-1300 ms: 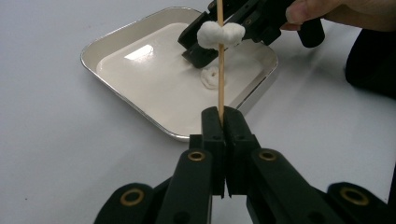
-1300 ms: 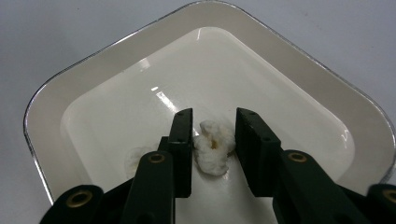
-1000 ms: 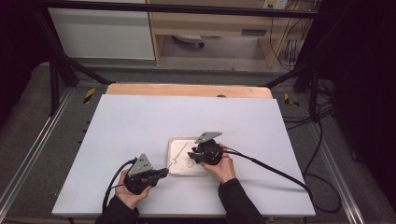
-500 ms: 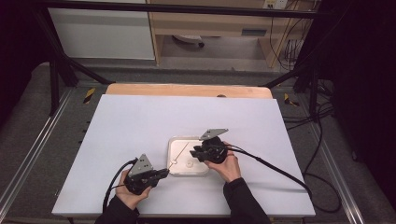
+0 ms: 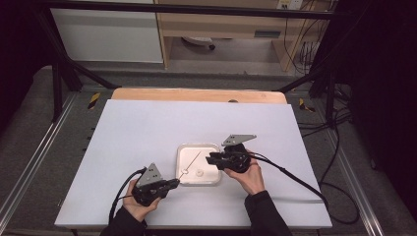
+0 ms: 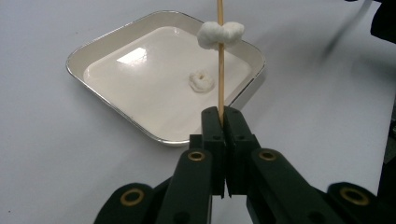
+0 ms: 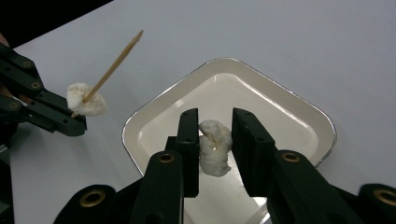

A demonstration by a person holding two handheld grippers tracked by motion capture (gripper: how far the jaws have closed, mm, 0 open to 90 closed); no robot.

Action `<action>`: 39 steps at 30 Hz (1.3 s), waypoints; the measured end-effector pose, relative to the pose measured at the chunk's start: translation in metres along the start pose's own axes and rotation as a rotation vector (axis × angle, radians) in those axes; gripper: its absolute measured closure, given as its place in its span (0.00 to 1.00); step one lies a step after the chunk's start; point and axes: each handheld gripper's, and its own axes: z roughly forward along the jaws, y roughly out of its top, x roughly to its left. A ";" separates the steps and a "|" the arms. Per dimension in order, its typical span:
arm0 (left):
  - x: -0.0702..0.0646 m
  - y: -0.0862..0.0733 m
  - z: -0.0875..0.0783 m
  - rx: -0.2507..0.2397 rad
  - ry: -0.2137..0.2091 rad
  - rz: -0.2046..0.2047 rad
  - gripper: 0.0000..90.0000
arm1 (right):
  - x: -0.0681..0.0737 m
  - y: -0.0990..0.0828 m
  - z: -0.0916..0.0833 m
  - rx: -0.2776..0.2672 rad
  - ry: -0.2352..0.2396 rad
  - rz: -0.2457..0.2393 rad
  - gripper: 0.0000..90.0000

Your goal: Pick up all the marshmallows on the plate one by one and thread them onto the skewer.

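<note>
The left gripper point(image 6: 223, 116) is clamped on a skewer point(image 6: 220, 65) with one marshmallow point(image 6: 220, 34) threaded on it, above the tray point(image 6: 93, 49). The right gripper point(image 7: 215, 135) holds a second marshmallow point(image 7: 215, 147) over the tray, its jaws having just closed a little; a third piece point(image 6: 201, 81) lies in the tray.

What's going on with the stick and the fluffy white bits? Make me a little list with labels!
left gripper: shut on the wooden skewer
on the skewer: one white fluffy piece, threaded
right gripper: a second fluffy piece sits between its jaws, above the tray
tray: white, square, on the white table
in the tray: one more small piece lying flat
</note>
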 end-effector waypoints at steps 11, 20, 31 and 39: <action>-0.003 0.000 0.001 0.003 -0.008 0.010 0.98 | -0.004 -0.003 -0.028 -0.082 0.032 0.044 0.81; -0.005 0.001 0.002 -0.002 -0.016 0.023 0.98 | -0.004 0.002 -0.047 -0.154 0.076 0.061 0.81; -0.008 0.002 0.002 -0.012 -0.034 0.042 0.98 | -0.003 0.013 -0.052 -0.220 0.167 0.103 0.81; -0.009 0.002 0.002 -0.020 -0.042 0.053 0.98 | 0.001 0.020 -0.043 -0.233 0.217 0.115 0.81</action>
